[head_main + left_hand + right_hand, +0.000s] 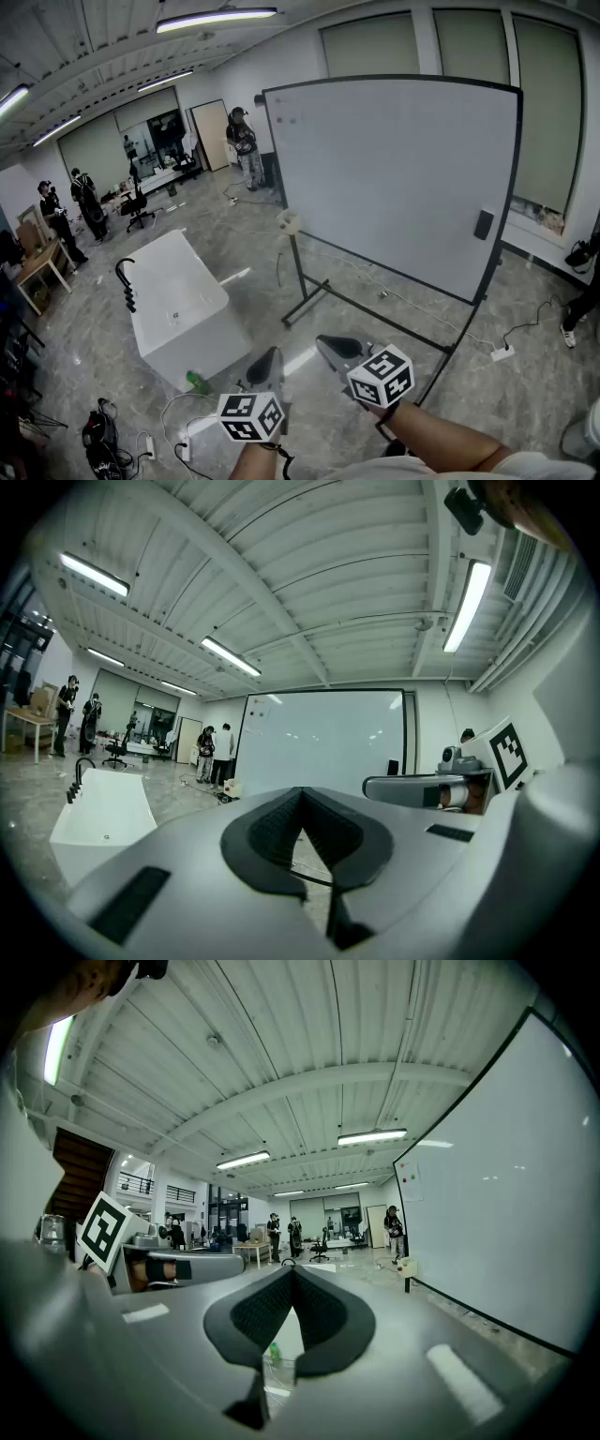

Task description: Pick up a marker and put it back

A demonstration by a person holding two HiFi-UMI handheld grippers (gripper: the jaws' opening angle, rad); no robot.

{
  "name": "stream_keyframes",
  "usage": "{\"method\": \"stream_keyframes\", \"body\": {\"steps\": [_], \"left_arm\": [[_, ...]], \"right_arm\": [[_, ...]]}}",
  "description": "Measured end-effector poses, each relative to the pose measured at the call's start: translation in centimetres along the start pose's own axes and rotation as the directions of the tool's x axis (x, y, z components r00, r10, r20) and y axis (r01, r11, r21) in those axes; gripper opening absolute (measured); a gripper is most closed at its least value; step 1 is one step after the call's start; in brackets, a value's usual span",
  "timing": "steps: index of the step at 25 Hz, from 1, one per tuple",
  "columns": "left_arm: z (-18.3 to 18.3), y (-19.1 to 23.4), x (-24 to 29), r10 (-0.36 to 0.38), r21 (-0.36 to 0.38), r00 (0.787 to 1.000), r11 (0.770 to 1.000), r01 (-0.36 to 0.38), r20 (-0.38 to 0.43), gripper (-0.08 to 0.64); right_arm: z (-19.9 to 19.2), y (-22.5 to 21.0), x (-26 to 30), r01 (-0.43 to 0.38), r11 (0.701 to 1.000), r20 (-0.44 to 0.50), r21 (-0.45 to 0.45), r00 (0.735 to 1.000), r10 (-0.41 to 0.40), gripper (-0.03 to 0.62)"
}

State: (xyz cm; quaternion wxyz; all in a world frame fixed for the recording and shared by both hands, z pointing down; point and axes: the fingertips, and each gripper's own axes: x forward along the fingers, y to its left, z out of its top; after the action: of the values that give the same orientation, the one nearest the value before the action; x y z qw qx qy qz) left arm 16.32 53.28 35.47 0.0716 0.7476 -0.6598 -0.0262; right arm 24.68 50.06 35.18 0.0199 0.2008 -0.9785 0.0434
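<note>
Far left, head view: people (86, 202) stand near a desk at the edge of a large room with a grey marbled floor (394, 281).

Left of centre: a white tub (178, 300) with a black faucet (125, 281) on its near-left rim. A green bottle (197, 382) lies on the floor at the tub's near corner, among cables.

Bottom centre: left gripper (270, 361) and right gripper (330, 345) are held side by side, close but apart, each with its marker cube toward the camera. Both point out over the floor toward the whiteboard's stand.

Left gripper view: left gripper (300, 794) has its jaws together, pads meeting at the tips, nothing between them. The right gripper (412, 787) shows at its right side, the whiteboard (323, 738) straight ahead.

Right gripper view: right gripper (292, 1274) likewise has its jaws together and empty. The green bottle (274, 1354) shows on the floor through the gap below the pads.

Centre to right, head view: the whiteboard (394, 169) stands on a black wheeled frame. A black block (484, 224) sits on its face near the right edge. A small white holder (289, 221) hangs at the left post.

Marker: too small to make out in any view; neither gripper holds it.
</note>
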Motion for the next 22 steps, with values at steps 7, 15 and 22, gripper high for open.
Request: {"method": "stream_keyframes", "body": {"steps": [7,15,22], "left_arm": [[-0.1,0.6,0.6,0.003,-0.004,1.0,1.0,-0.003,0.019,0.002],[-1.0,1.8,0.9,-0.018,-0.01,1.0,1.0,0.018,-0.005,0.002],[-3.1,2.8,0.7,-0.043,-0.006,0.998,0.999,0.043,-0.042,0.002]], "right_arm": [[-0.8,-0.9,0.6,0.007,1.0,-0.01,0.018,1.0,-0.007,0.002],[-1.4,-0.7,1.8,0.006,1.0,-0.01,0.03,1.0,-0.005,0.003],[-4.0,-1.3,1.9,0.007,0.998,-0.041,0.061,0.999,-0.004,0.003]]}}
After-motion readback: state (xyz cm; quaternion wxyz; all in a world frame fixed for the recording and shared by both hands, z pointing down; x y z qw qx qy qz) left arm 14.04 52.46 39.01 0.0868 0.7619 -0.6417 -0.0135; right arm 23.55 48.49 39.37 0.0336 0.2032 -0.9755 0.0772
